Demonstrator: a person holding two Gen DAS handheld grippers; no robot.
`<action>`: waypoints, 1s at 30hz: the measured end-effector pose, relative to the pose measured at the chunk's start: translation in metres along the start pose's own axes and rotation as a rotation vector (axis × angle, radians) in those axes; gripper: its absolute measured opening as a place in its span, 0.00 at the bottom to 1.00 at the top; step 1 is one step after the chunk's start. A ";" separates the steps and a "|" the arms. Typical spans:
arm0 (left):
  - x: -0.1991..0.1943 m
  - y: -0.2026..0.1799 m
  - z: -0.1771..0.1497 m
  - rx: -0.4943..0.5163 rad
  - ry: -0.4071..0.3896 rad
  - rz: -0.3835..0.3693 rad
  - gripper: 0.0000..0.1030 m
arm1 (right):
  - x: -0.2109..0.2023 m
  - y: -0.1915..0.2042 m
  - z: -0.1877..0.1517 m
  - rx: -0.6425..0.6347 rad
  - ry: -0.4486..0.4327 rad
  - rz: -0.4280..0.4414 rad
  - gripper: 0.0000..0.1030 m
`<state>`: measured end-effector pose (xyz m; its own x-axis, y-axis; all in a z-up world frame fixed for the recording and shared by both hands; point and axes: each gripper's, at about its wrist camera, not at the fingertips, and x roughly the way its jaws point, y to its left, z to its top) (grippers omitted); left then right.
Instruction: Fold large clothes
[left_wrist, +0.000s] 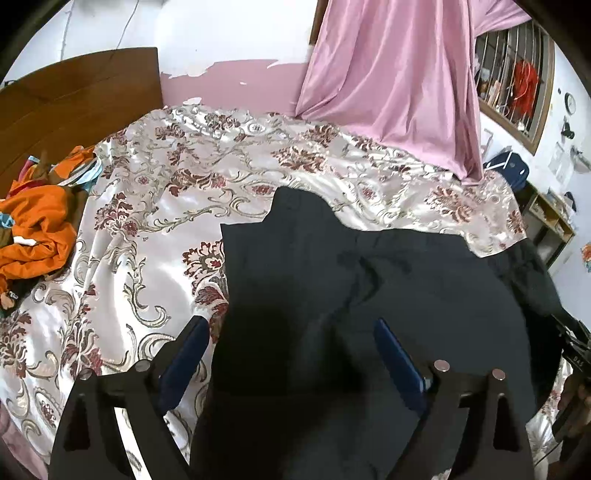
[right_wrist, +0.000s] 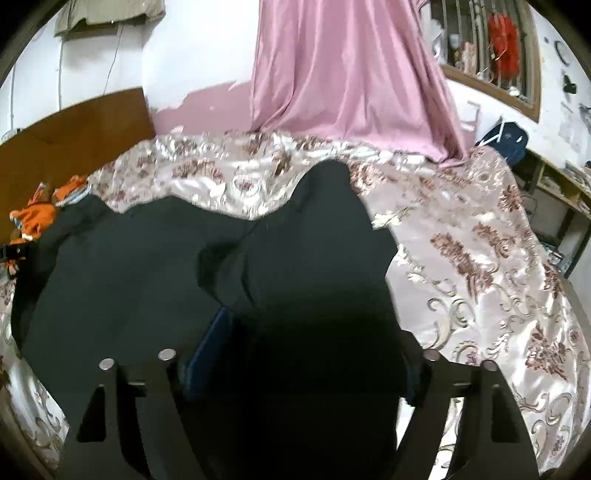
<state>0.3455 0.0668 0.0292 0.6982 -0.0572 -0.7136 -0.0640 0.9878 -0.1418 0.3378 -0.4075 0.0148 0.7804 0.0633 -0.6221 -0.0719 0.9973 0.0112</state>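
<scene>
A large black garment (left_wrist: 351, 280) lies spread on the floral satin bedspread (left_wrist: 155, 192). In the left wrist view my left gripper (left_wrist: 291, 332) is open, its blue-padded fingers (left_wrist: 188, 347) straddling the garment's left edge just above the cloth. In the right wrist view the same garment (right_wrist: 147, 258) fills the lower middle. My right gripper (right_wrist: 303, 350) is open wide over its right part, with dark cloth lying between the fingers and covering the tip of the right one. The left blue pad (right_wrist: 207, 343) shows. The right gripper also shows at the left wrist view's right edge (left_wrist: 572, 354).
A heap of orange clothes (left_wrist: 37, 221) lies at the bed's left by the wooden headboard (left_wrist: 81, 96). A pink curtain (left_wrist: 399, 81) hangs onto the bed's far side. A blue bag (right_wrist: 506, 140) and shelves (right_wrist: 561, 192) stand to the right.
</scene>
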 end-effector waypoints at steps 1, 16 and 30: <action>-0.005 -0.002 -0.001 0.000 -0.006 -0.005 0.89 | -0.005 0.000 0.002 0.002 -0.011 0.001 0.74; -0.102 -0.033 -0.021 0.040 -0.151 -0.100 0.97 | -0.121 0.033 0.006 -0.016 -0.267 0.042 0.95; -0.195 -0.089 -0.061 0.219 -0.335 -0.085 1.00 | -0.202 0.061 -0.019 0.007 -0.413 0.115 0.96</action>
<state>0.1715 -0.0191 0.1388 0.8906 -0.1256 -0.4372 0.1321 0.9911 -0.0156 0.1645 -0.3596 0.1264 0.9507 0.1821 -0.2512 -0.1703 0.9830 0.0682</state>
